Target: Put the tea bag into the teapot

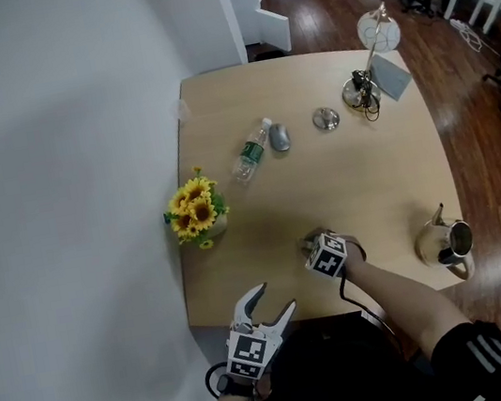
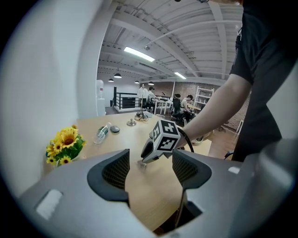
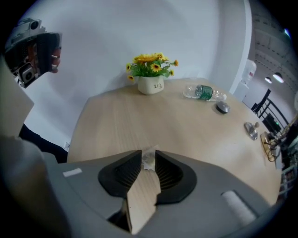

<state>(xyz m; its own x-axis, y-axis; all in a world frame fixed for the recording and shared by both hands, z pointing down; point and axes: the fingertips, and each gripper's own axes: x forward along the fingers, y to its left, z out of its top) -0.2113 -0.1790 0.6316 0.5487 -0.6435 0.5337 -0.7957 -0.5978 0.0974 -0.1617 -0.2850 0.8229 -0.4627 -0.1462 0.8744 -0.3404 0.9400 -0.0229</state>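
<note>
- While a person leans over the pale wooden table (image 1: 325, 192), the head view shows the right gripper (image 1: 309, 241) low over the tabletop near the front edge, marker cube uppermost. The teapot (image 1: 446, 244) stands well apart from it, at the table's right front corner. The left gripper (image 1: 277, 297) hangs at the front edge with its jaws spread.
- Farther back in the same view, a pot of sunflowers (image 1: 197, 211) sits by the left edge. A water bottle (image 1: 252, 152) lies on its side with a grey mouse (image 1: 279, 138) just beside it. A small metal piece (image 1: 325, 118) and a desk lamp (image 1: 363, 88) are near the far right.
- From the left gripper view, that gripper's jaws stand wide apart with only bare table between them. Beyond them the right gripper points tip-down at the tabletop, a small pale scrap at its tip.
- From the right gripper view, the jaws are drawn nearly together on the tea bag (image 3: 149, 159), a small translucent sachet pinched right at the fingertips (image 3: 138, 160). Its top edge pokes out just past them, over the bare wood. Whether it touches the table cannot be told.
</note>
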